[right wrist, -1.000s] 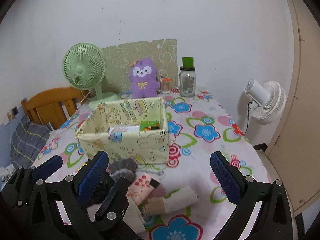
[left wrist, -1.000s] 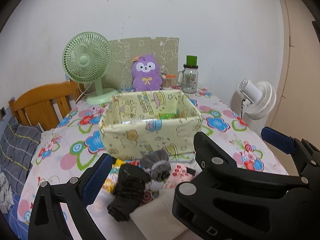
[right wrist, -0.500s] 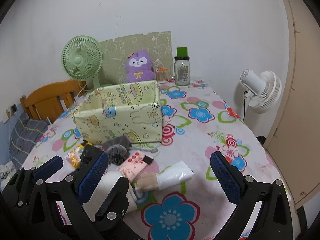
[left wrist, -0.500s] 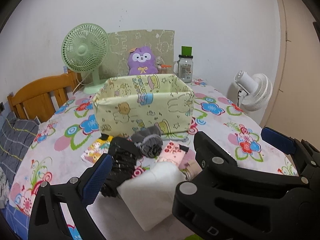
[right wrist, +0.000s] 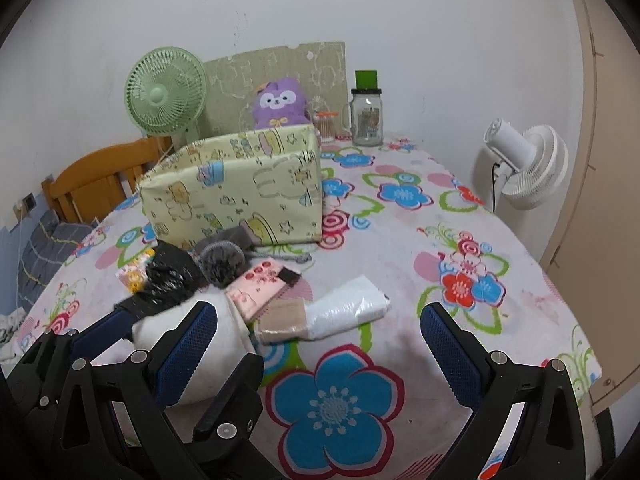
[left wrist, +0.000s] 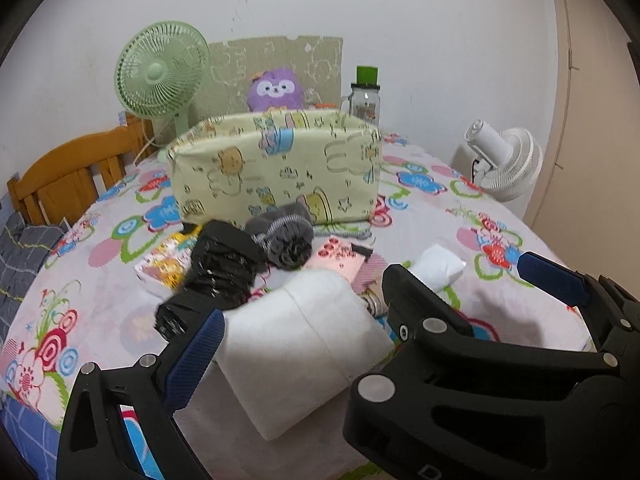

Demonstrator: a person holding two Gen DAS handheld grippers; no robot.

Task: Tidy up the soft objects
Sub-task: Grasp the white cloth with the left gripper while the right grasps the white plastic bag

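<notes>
A pile of soft things lies on the flowered tablecloth in front of a pale yellow fabric box (left wrist: 276, 168) (right wrist: 236, 196). It holds a white folded pack (left wrist: 304, 340), a black wrapped bundle (left wrist: 220, 272), a grey rolled sock (left wrist: 286, 234), a pink printed pouch (right wrist: 262, 286), a white bagged roll (right wrist: 348, 312) and a beige roll (right wrist: 280, 322). My left gripper (left wrist: 360, 312) is open and empty, low over the white pack. My right gripper (right wrist: 320, 344) is open and empty, near the front edge, right of the left gripper.
Behind the box stand a green fan (left wrist: 160, 76), a purple plush toy (right wrist: 280, 100) and a glass jar with a green lid (right wrist: 368, 116). A white fan (right wrist: 528, 164) stands off the table's right side. A wooden chair (left wrist: 68, 176) is at the left.
Both grippers have dropped lower and pulled back toward the table's front edge. The box's inside is no longer seen and the pile looks nearer. Both stay open.
</notes>
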